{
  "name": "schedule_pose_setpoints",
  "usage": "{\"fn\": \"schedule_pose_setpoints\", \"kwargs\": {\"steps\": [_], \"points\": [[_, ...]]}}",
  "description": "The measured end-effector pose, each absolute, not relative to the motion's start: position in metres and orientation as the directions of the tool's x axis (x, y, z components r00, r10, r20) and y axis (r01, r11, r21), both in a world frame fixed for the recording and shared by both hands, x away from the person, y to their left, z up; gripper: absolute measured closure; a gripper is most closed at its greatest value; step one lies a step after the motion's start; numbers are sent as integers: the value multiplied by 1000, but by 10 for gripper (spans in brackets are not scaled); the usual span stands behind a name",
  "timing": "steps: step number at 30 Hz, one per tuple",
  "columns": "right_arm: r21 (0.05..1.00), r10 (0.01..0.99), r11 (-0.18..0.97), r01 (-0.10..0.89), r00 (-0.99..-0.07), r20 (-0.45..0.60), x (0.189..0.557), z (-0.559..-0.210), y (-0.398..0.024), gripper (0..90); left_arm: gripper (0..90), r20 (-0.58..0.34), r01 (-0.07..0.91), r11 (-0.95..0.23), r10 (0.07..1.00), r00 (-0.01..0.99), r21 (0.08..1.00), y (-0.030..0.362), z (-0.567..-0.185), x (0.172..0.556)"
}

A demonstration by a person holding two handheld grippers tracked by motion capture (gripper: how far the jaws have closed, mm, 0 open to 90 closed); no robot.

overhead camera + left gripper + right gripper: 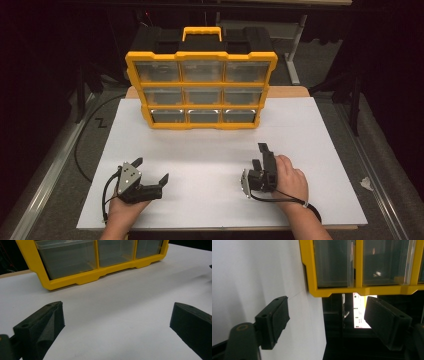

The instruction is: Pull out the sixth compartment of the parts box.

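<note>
Organizer (201, 90) stands upright at the far middle of the white board (300, 165), yellow frame, black back, yellow handle (202, 33) on top. Three rows of three clear drawers (203, 94); all look pushed in. Contents too dim to tell.

Handling, as a guess: hard plastic throughout, stiff, smooth and likely slippery under foam pads. The whole case looks bulky for one claw; the handle is the only sound place to lift it. A single drawer should be light and slide out level. Take it at the front lip or pull tab, pads above and below, and draw straight toward the near edge. Pulling a low drawer may drag the case forward unless the other claw steadies the frame.

Right gripper (261, 153): near right of the board, rolled on its side, pointing far toward the bottom row. Jaws part-way open, nothing between them, touching nothing. In the right gripper view the bottom row (367, 262) lies ahead, well apart from the pads.

Left gripper (151, 169): near left, low over the board, jaws spread wide and empty. In the left gripper view the bottom drawers (67, 258) sit well beyond its pads (51, 322), bare board between.
</note>
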State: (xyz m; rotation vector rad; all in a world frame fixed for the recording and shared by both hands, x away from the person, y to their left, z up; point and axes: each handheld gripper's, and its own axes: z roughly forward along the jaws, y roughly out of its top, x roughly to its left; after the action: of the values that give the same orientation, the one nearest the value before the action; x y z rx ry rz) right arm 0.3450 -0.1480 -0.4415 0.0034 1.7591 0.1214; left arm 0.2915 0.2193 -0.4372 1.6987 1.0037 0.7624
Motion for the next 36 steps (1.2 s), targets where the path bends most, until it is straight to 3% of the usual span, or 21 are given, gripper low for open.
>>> {"fn": "schedule_pose_setpoints", "kwargs": {"steps": [13,36], "points": [[112,105,993,-46,-138,-985,367,-424,-129,351,2,42,259,-184,881,472,948,219,-438,291],[106,104,992,-64,-33,-994,407,-360,-109,505,2,36,244,-177,870,492,954,216,-438,289]]}}
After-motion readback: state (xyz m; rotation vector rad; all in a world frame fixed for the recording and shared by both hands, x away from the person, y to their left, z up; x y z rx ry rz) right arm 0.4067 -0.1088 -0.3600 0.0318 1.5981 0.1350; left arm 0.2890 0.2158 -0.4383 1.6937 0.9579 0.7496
